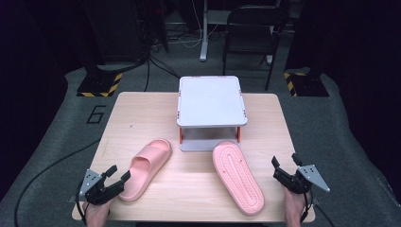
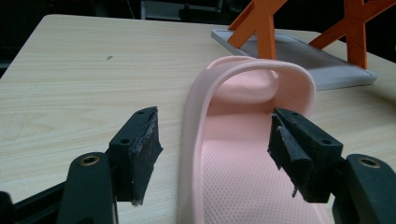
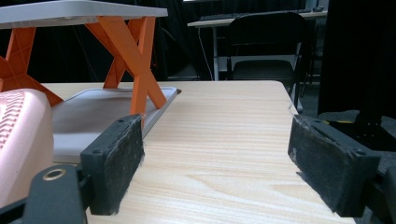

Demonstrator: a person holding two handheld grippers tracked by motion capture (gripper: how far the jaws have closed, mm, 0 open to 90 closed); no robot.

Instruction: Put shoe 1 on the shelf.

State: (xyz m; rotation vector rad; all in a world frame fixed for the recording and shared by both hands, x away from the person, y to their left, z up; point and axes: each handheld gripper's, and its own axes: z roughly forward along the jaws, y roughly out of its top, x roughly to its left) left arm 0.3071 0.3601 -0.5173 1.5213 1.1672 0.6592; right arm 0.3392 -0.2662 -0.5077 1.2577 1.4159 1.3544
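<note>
Two pink slippers lie on the wooden table [image 1: 142, 118]. One slipper [image 1: 146, 168] sits upright at the front left, its strap end pointing away from me. The other slipper [image 1: 236, 177] lies sole up at the front right. My left gripper [image 1: 118, 173] is open at the upright slipper's heel end. In the left gripper view this slipper [image 2: 243, 177] has its left rim between the jaws of the left gripper [image 2: 212, 135], and the pads stand apart from it. My right gripper [image 1: 285, 160] is open to the right of the overturned slipper [image 3: 18, 140]. Nothing lies between the pads of the right gripper [image 3: 215, 149].
A small white two-level rack [image 1: 210, 100] on orange crossed legs [image 3: 140, 70] stands at the middle back of the table, just behind both slippers. A black chair [image 1: 250, 33] and cables are on the floor beyond the table.
</note>
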